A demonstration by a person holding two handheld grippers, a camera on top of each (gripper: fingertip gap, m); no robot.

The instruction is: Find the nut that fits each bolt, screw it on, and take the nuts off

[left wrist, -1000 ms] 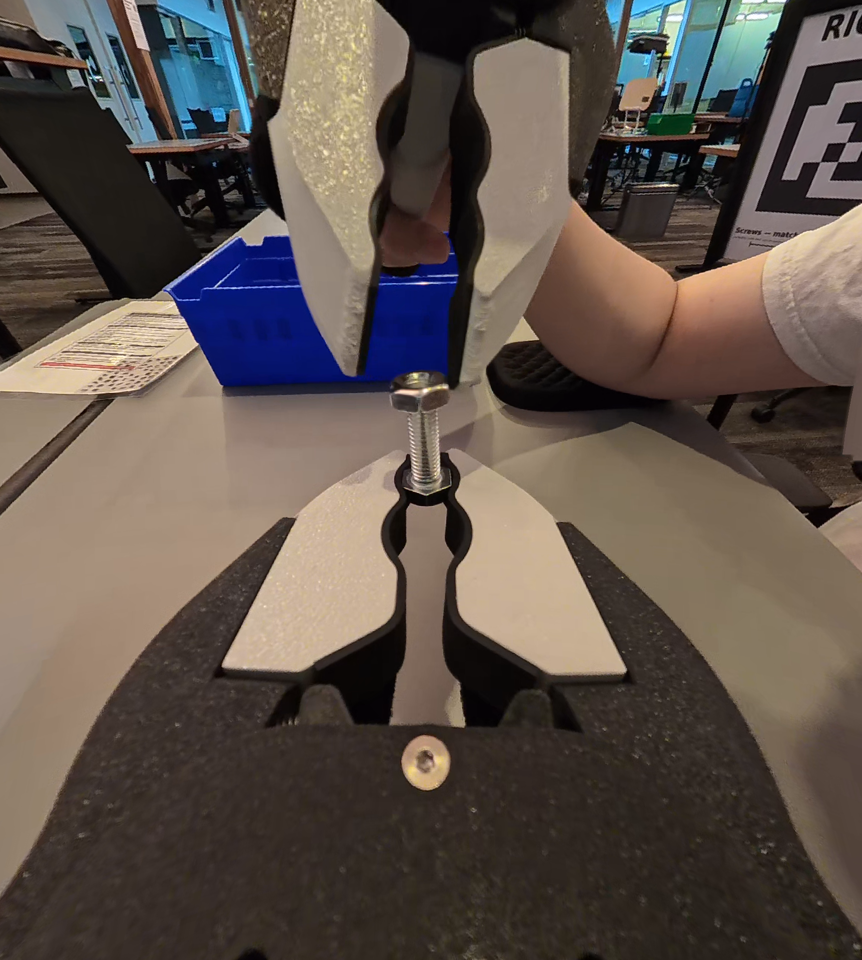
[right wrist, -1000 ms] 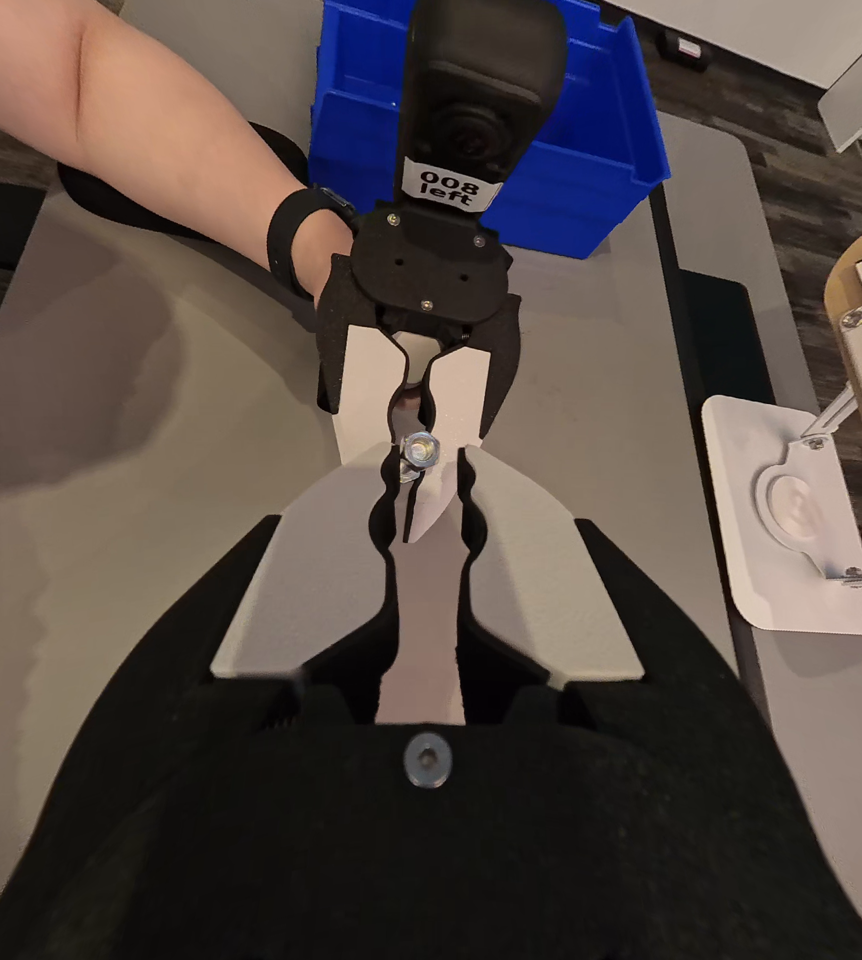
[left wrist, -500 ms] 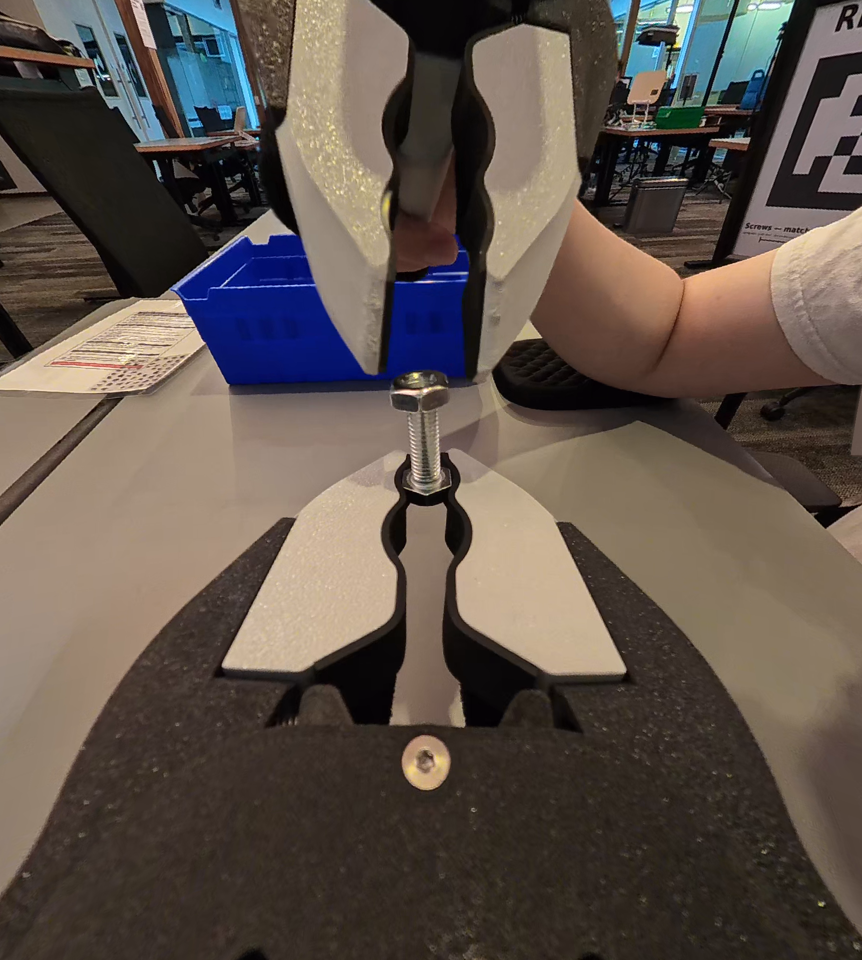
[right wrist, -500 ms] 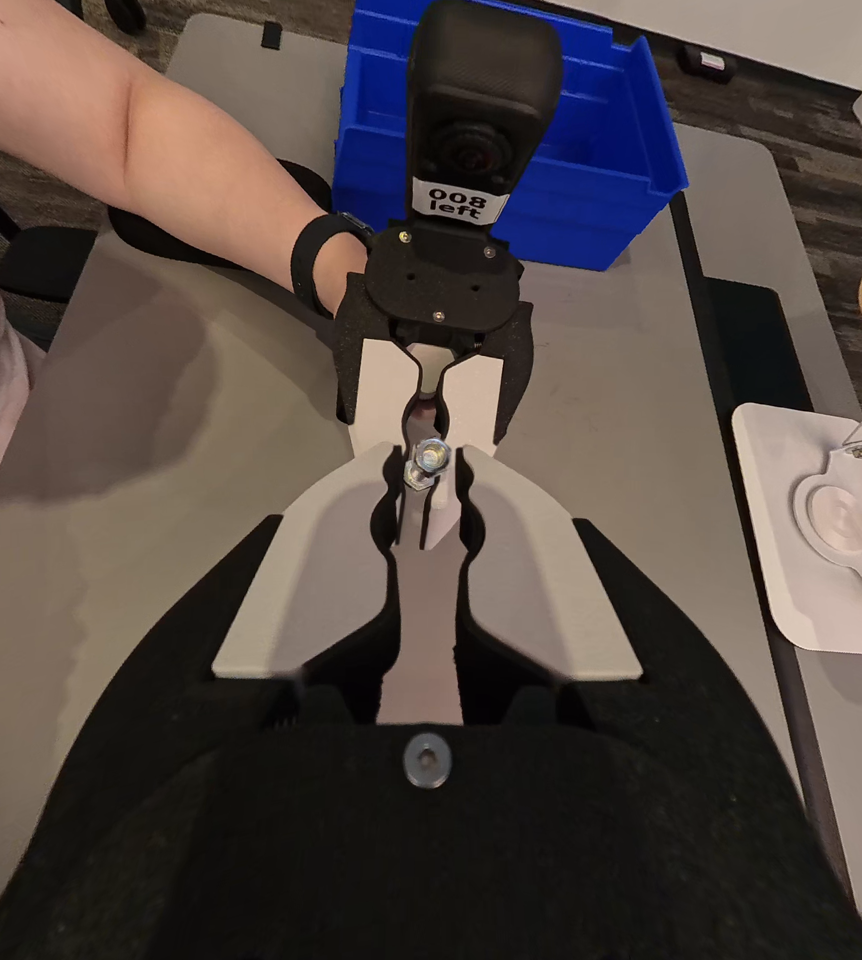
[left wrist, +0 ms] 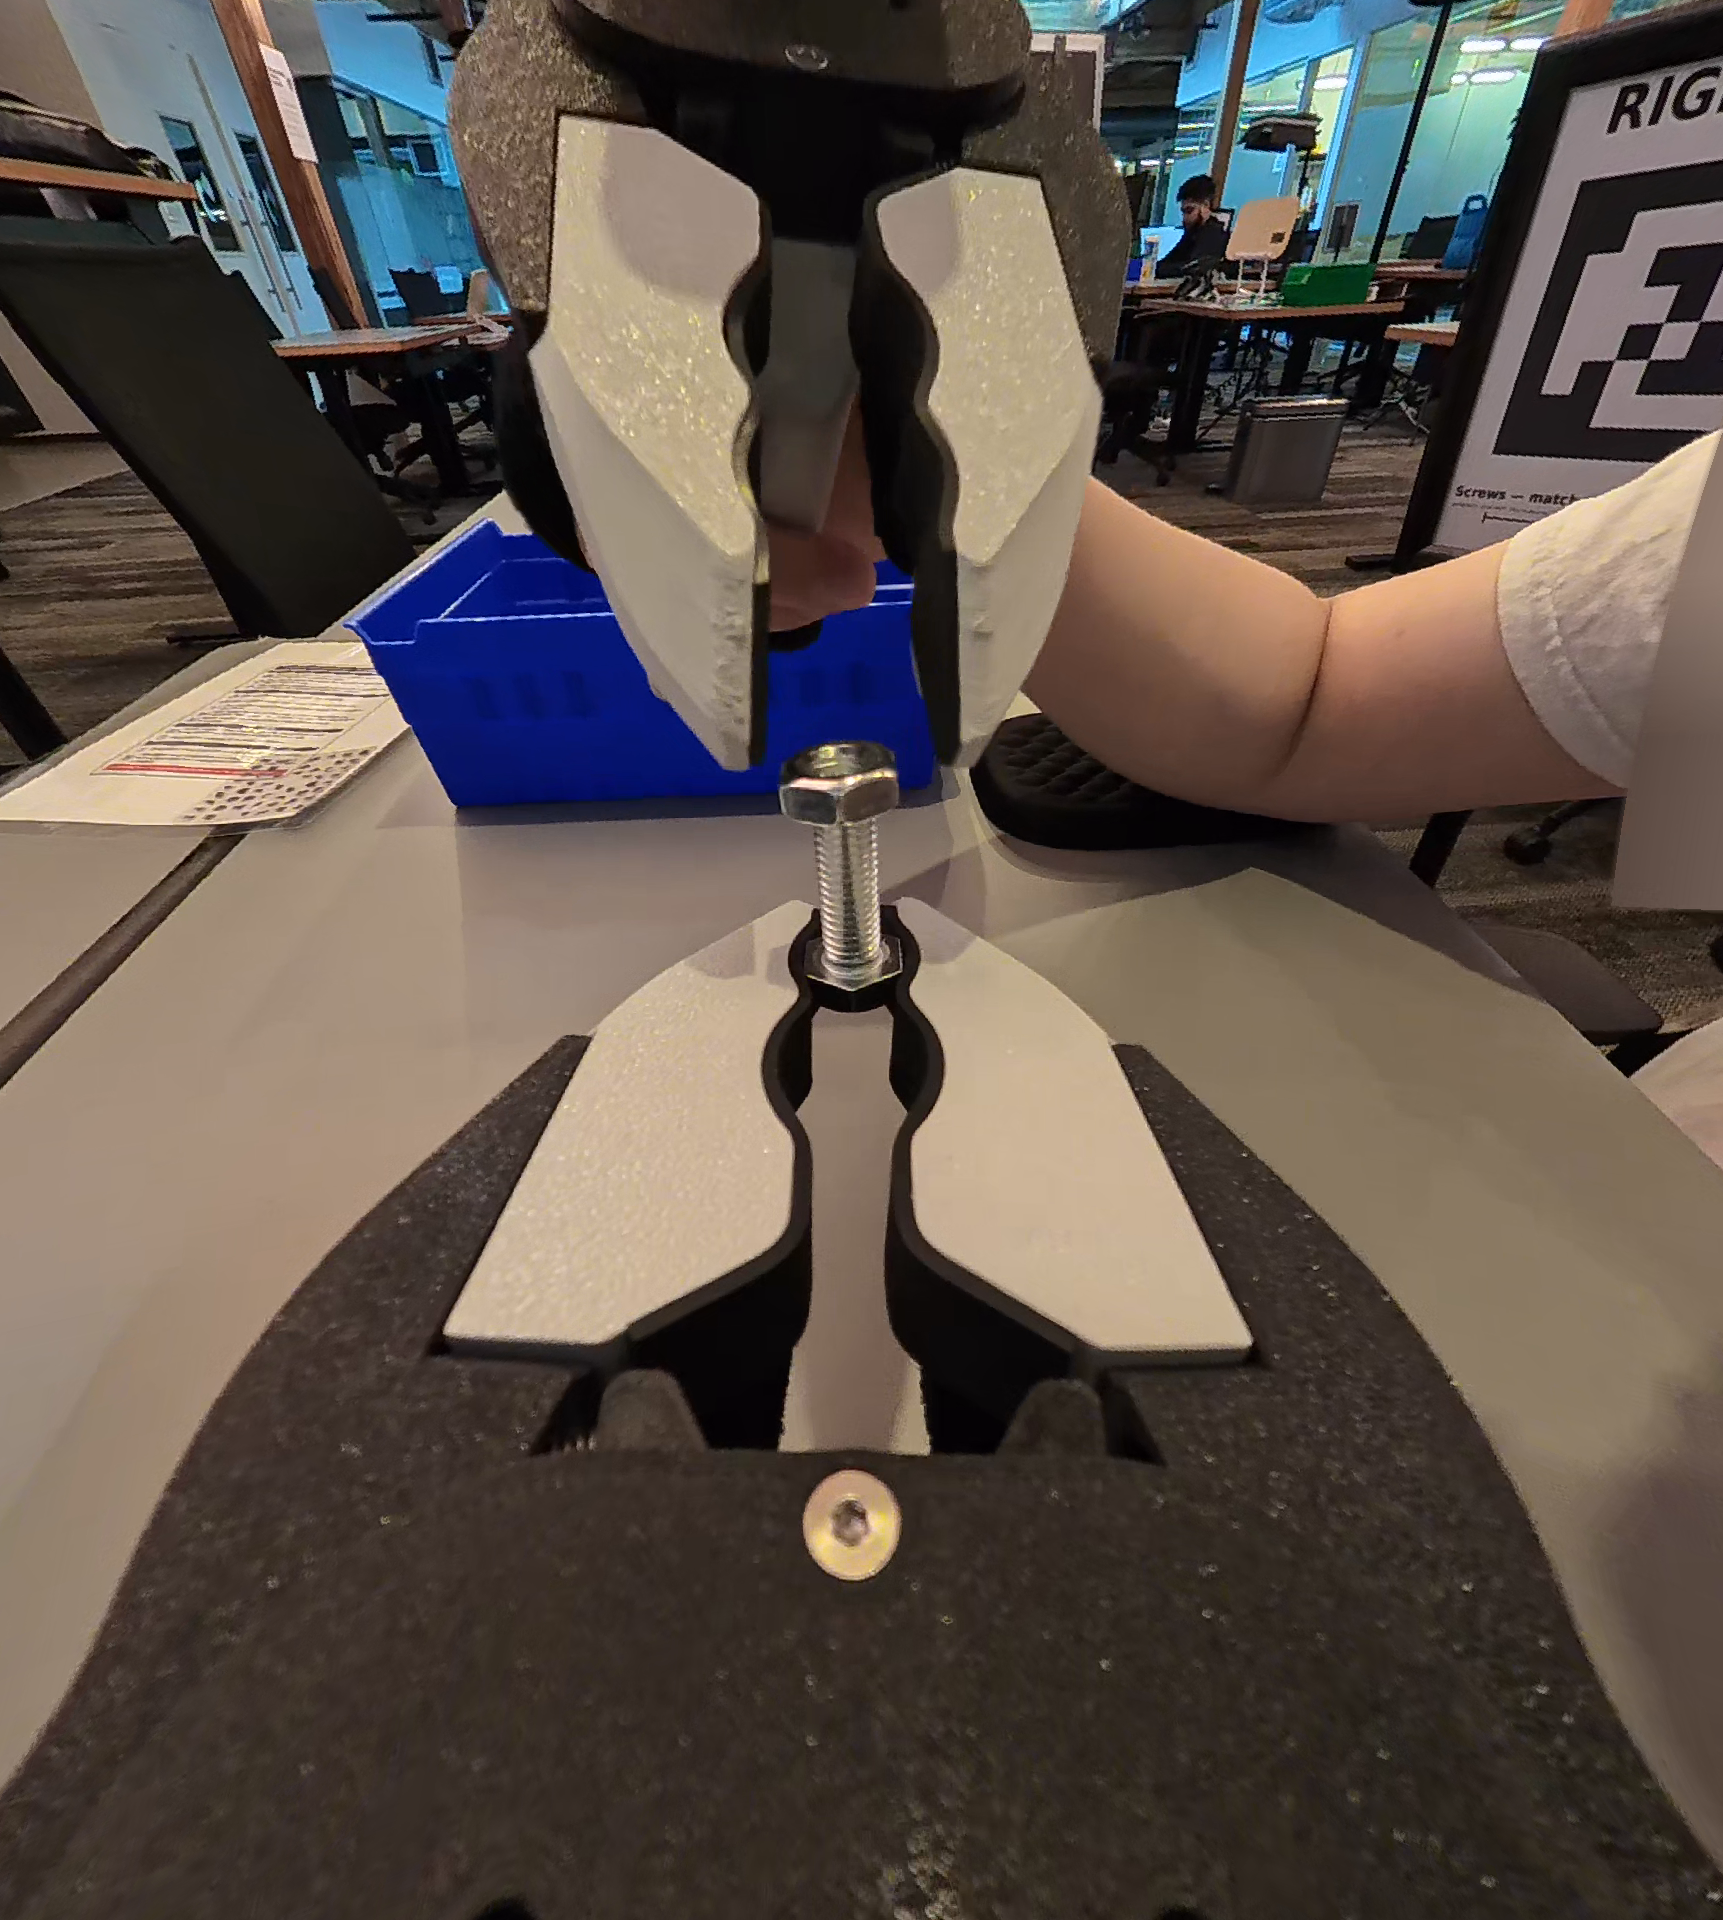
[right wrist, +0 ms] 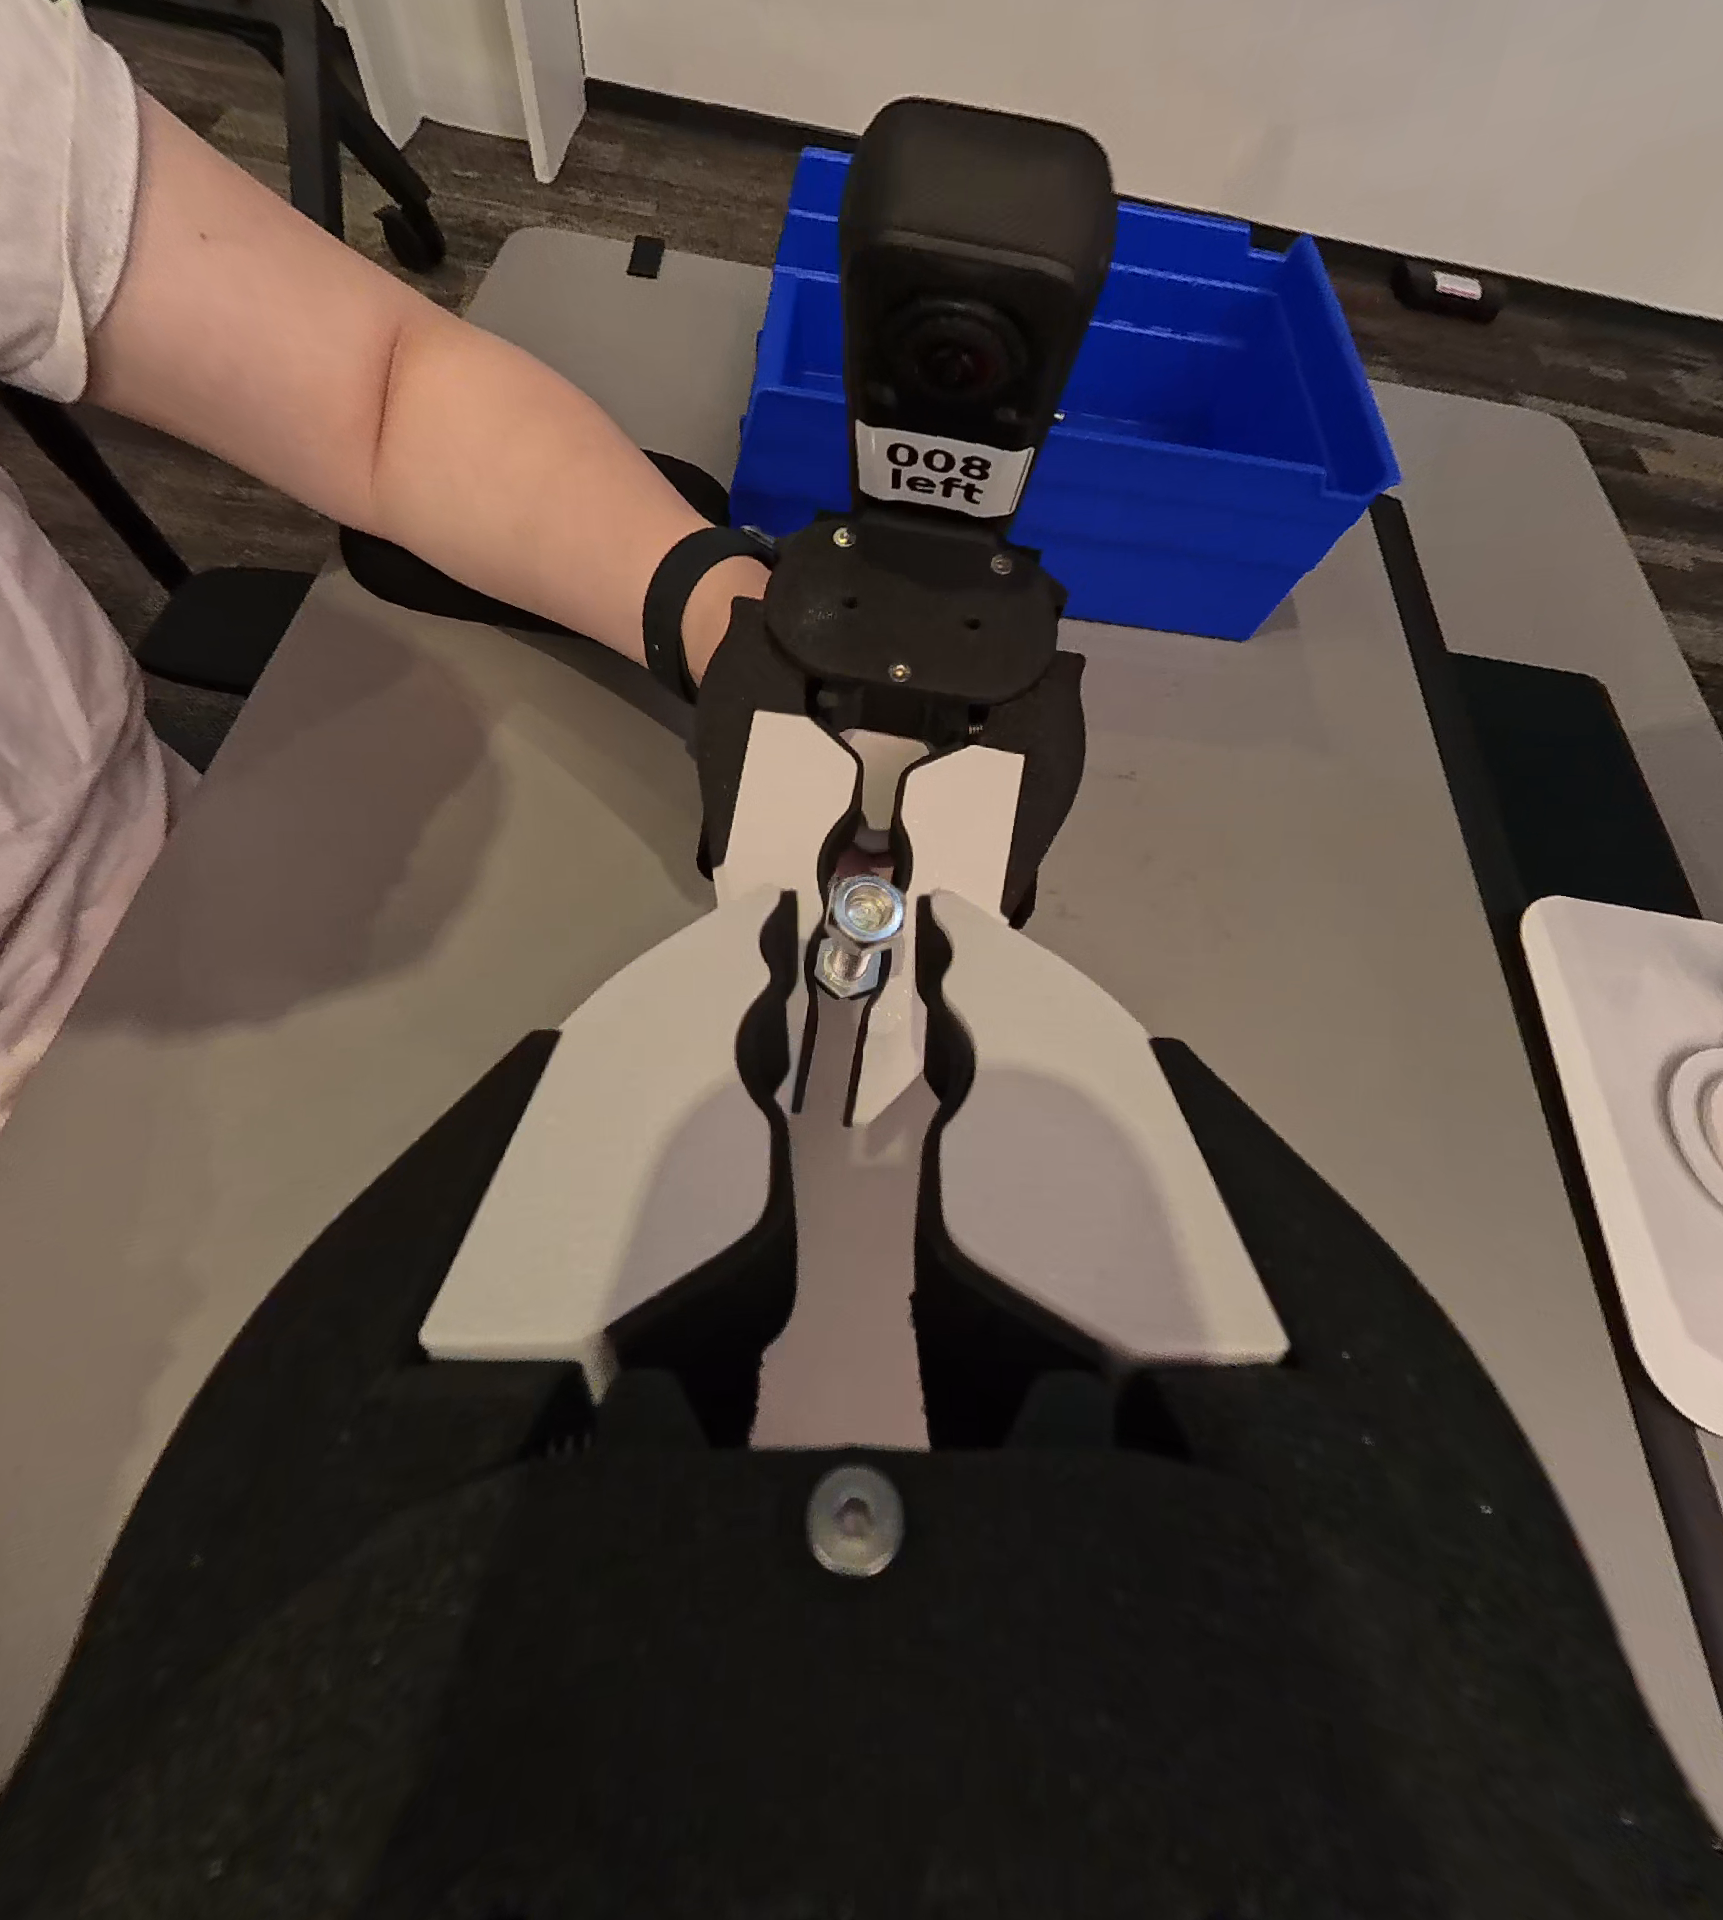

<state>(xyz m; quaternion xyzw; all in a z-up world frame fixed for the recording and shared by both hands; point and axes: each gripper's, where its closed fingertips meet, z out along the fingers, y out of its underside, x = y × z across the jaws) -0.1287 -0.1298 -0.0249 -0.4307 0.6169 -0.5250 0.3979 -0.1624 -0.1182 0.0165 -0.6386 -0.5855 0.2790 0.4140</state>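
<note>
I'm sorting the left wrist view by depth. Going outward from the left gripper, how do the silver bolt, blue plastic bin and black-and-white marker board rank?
1. Silver bolt, upright at the left gripper fingertips.
2. Blue plastic bin, behind, slightly left.
3. Black-and-white marker board, far right.

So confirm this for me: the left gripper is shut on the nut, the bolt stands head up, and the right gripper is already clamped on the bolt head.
Not quite. The right gripper is open, hovering just above the bolt head without touching it, as the left wrist view shows. The rest stands: the left gripper is shut on the nut, bolt head up.
</note>
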